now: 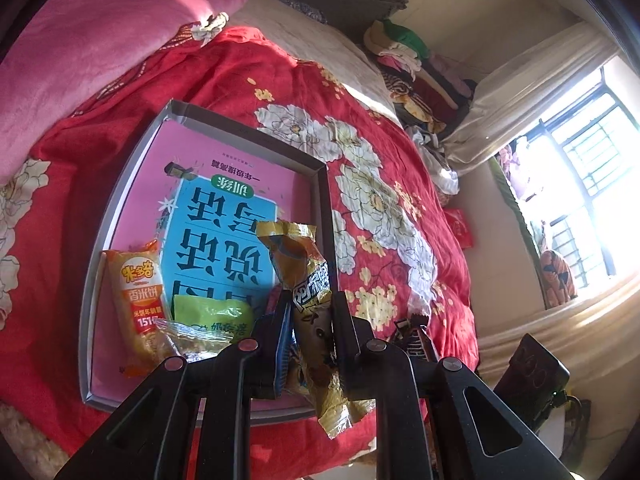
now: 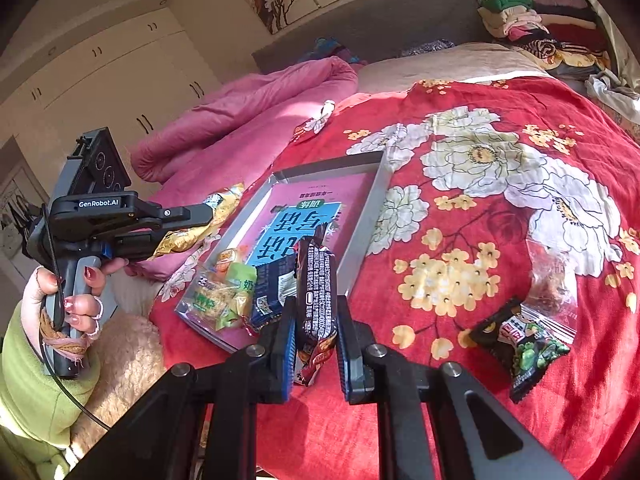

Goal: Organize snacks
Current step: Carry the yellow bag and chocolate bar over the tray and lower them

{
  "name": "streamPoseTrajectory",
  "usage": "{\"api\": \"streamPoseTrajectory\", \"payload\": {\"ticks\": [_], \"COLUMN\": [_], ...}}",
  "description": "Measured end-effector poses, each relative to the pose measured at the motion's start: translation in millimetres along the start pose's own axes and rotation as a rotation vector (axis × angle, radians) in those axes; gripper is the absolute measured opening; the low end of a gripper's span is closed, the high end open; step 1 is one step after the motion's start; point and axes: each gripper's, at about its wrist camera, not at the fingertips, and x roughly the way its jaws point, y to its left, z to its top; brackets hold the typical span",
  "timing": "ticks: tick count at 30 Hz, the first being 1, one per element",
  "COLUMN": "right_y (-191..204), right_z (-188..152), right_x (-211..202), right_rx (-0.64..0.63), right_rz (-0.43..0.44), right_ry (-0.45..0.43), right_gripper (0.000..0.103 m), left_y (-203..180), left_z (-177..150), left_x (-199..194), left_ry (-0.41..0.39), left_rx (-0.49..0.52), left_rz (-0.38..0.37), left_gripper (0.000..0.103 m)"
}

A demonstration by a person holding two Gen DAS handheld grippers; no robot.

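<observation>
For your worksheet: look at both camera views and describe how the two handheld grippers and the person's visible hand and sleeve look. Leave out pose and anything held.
The left gripper is black, marked "GenRobot.AI" in white, on a grey pistol handle with a thin black cable. The right gripper has black linkage arms, silver pivot pins and blue-edged fingers. The left hand has dark red nails, a braided wristband and a light green sleeve.

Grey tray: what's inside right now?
In the grey tray: a pink-and-blue book lining the bottom, orange rice-cracker pack, green pack, clear pack, blue pack. The book's near part is covered.
</observation>
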Motion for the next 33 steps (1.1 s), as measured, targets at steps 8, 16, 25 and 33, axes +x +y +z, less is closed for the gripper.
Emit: {"api": "streamPoseTrajectory", "payload": {"ticks": [8,16,25,33], "right_y": [42,69,78,78], "right_z": [2,6,7,11], "right_x": [30,62,84,100], "right_rx": [-0.084,-0.149,-0.159,-0.142], "right_rz": [0.049,0.056,0.045,0.002], "right_ry": [0.051,0.098,0.134,0.152], "right_gripper": [0.017,0.017,0.017,0.018], "left_y": [21,60,56,50], "left_z": [-5,-16,-21,-24], "left_x": [-13,-9,-5,0], "left_ry": [-0.022,0.007,0.013,0.033], "left_rx": [-0.002,-0.047,0.025,0.074], "left_rz": [0.049,0.096,0.139,0.148], "left_gripper": [0.017,0.016,0.016,0.016]}}
